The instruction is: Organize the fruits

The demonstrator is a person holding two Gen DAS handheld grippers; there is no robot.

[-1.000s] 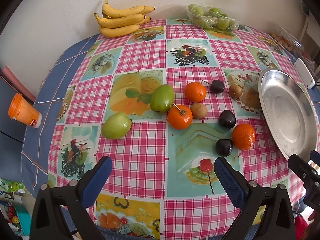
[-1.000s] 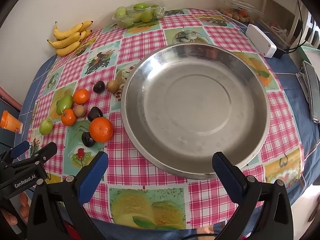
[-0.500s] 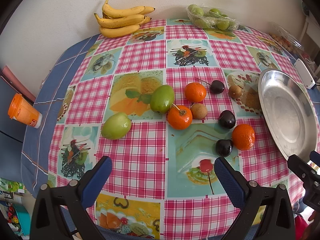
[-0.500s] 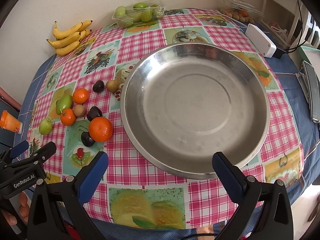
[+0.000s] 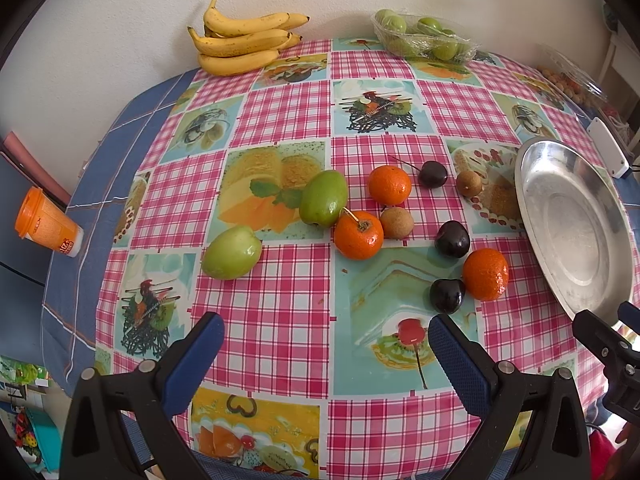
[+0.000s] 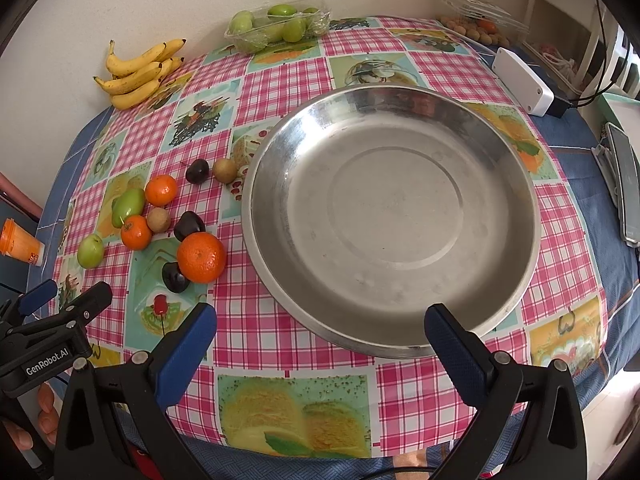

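Note:
Loose fruit lies on the checked tablecloth: two green fruits (image 5: 323, 198) (image 5: 232, 252), three oranges (image 5: 389, 185) (image 5: 359, 235) (image 5: 485, 274), three dark cherries (image 5: 452, 239), two small brown fruits (image 5: 396, 222). An empty steel dish (image 6: 394, 216) sits to their right. My left gripper (image 5: 323, 354) hovers open over the table's near edge, short of the fruit. My right gripper (image 6: 320, 338) is open at the dish's near rim, holding nothing. In the right wrist view the nearest orange (image 6: 201, 257) lies left of the dish.
Bananas (image 5: 242, 46) and a wrapped tray of green fruit (image 5: 424, 38) sit by the back wall. A white box (image 6: 522, 81) and a clear box of small fruit (image 6: 478, 20) lie at the far right. An orange cup (image 5: 46, 229) stands off the table's left side.
Both grippers have barely shifted; the view is almost the same. Nothing was picked up or moved.

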